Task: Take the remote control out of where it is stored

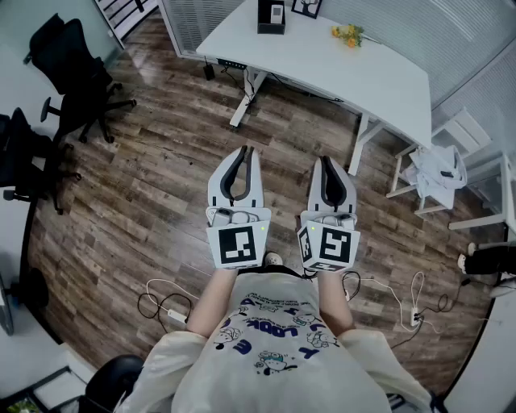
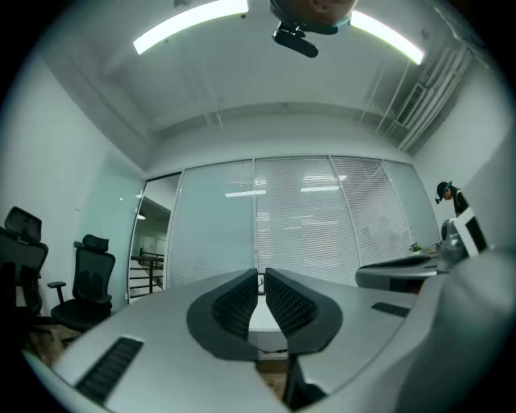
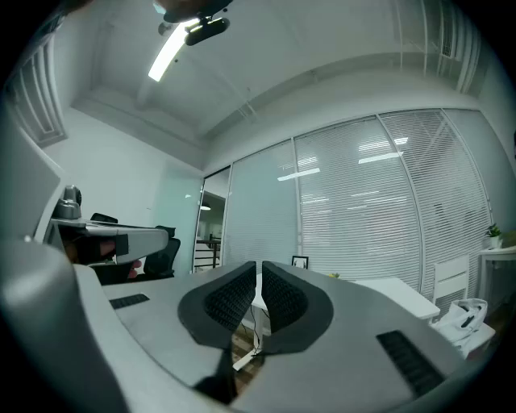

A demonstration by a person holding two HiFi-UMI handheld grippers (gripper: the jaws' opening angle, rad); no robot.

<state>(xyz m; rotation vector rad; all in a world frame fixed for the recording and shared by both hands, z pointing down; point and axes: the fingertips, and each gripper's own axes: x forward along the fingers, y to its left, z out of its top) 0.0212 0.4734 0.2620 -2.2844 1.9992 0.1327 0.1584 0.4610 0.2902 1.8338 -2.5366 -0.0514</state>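
Note:
Both grippers are held side by side in front of the person's chest, over the wooden floor, pointing toward a white desk. My left gripper is shut with nothing between its pads. The right gripper is likewise shut and empty. On the desk's far end stands a black box with a pale flat object upright in it; I cannot tell whether that is the remote control. The desk lies well beyond both grippers.
A small picture frame and yellow flowers share the desk. Black office chairs stand at the left. A white side stand holding a white bag is at the right. Cables and a power strip lie on the floor.

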